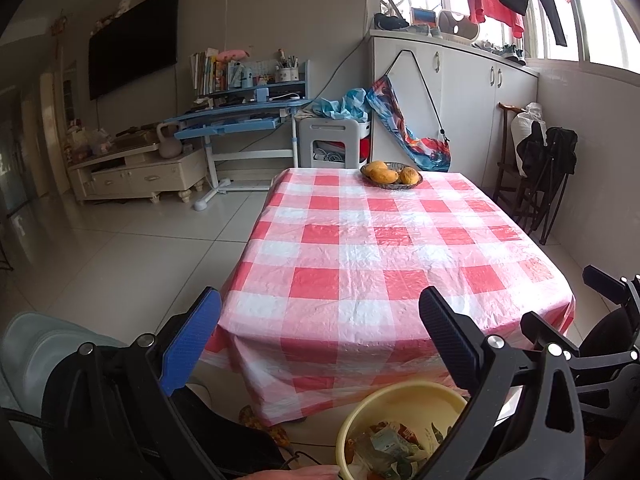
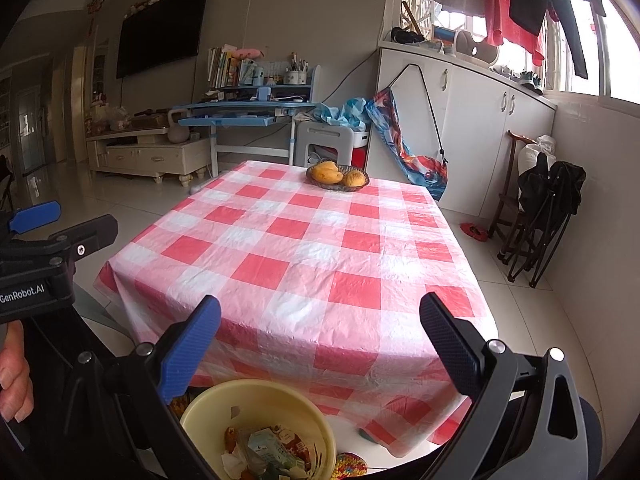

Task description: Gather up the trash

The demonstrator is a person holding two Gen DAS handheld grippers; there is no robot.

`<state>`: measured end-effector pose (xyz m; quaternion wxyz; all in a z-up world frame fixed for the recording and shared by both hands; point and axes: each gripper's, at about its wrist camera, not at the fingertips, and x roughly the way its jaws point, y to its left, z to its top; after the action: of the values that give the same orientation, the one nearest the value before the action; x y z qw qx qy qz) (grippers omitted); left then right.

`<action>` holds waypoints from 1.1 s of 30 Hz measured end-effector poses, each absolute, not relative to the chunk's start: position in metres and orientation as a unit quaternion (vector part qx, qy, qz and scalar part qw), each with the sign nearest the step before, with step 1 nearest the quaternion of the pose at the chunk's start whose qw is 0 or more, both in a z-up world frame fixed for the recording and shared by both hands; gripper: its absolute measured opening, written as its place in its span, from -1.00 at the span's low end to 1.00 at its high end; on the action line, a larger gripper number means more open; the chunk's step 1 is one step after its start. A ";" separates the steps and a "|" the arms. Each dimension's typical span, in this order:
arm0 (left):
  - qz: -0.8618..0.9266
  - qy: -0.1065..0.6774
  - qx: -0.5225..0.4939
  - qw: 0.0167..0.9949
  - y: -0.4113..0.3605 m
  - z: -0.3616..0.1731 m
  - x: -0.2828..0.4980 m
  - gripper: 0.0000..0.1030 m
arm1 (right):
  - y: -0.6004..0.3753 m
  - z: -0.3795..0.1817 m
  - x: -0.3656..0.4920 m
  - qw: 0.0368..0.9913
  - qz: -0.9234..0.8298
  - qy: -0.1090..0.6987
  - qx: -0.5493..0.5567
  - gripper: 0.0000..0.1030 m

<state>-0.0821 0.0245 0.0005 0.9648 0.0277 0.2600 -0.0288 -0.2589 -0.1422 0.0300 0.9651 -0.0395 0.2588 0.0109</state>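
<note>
Both claws gape empty above the yellow bin (image 2: 256,408) of trash (image 2: 272,452)

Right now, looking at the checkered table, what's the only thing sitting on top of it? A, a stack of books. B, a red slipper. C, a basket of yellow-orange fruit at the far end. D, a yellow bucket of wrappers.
C: the fruit basket sits at the far end of the checkered table, while the yellow bucket holding wrappers stands on the floor below its near edge.
</note>
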 end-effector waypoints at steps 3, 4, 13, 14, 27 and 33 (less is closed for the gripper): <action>-0.029 0.260 0.028 0.965 0.025 0.000 -0.082 0.86 | -0.142 0.030 -0.259 0.965 0.011 0.258 -0.039 0.85; -0.029 0.260 0.028 0.965 0.024 0.000 -0.082 0.86 | -0.142 0.030 -0.259 0.965 0.011 0.258 -0.039 0.85; -0.029 0.260 0.027 0.965 0.025 0.000 -0.082 0.86 | -0.142 0.030 -0.259 0.965 0.011 0.259 -0.039 0.85; -0.029 0.260 0.027 0.965 0.024 0.000 -0.082 0.86 | -0.142 0.030 -0.259 0.965 0.011 0.259 -0.040 0.85; -0.030 0.262 0.025 0.964 0.025 0.001 -0.082 0.86 | -0.140 0.031 -0.260 0.966 0.018 0.258 -0.032 0.85; -0.045 0.279 0.018 0.959 0.015 0.000 -0.085 0.86 | -0.155 0.039 -0.248 0.961 0.028 0.274 0.005 0.85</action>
<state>-0.0847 0.0147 0.0002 0.9592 0.0183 0.2785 -0.0451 -0.2477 -0.1548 0.0393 0.9613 0.0053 0.2741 0.0275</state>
